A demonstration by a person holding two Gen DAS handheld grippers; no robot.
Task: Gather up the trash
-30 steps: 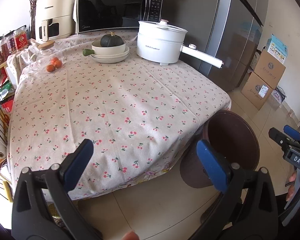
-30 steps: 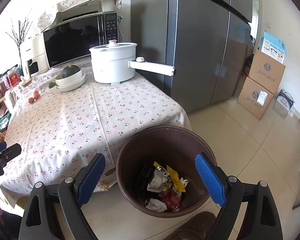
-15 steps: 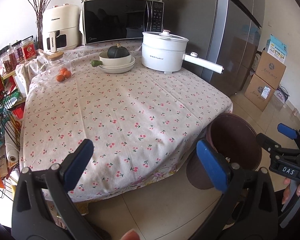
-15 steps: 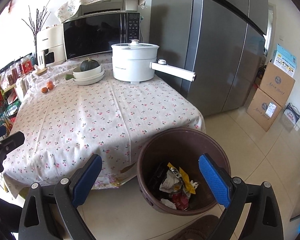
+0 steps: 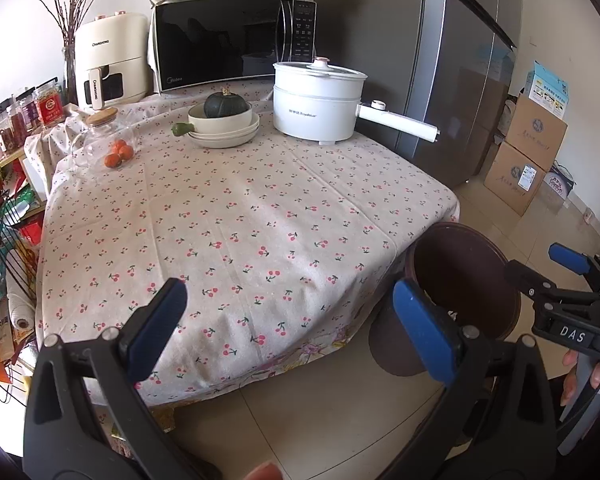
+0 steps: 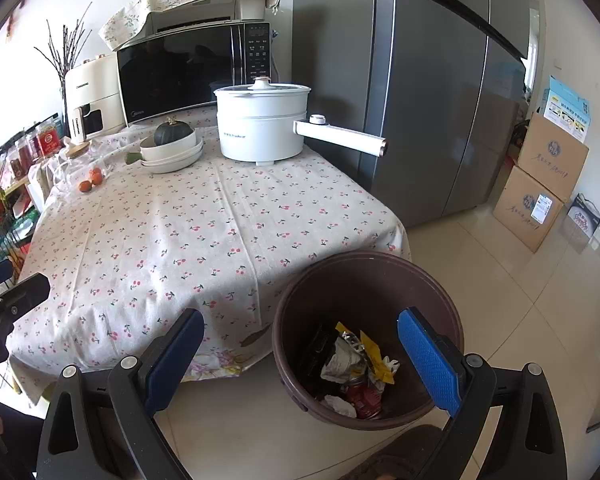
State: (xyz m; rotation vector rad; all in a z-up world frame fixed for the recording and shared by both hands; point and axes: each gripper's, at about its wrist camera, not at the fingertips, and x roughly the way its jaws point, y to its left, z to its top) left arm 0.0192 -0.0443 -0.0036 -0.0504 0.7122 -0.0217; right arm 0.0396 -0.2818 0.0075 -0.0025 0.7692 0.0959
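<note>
Bright daylight from the left, soft shadows, sharp focus, strong fisheye bending, dark vignetted corners

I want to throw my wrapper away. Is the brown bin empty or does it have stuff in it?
It has stuff in it. The brown bin holds crumpled wrappers and a red can at its bottom, well below the rim.

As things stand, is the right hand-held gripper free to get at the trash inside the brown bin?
Probably yes: the right hand-held gripper is open and empty above the brown bin, whose lidless mouth leaves the trash exposed.
</note>
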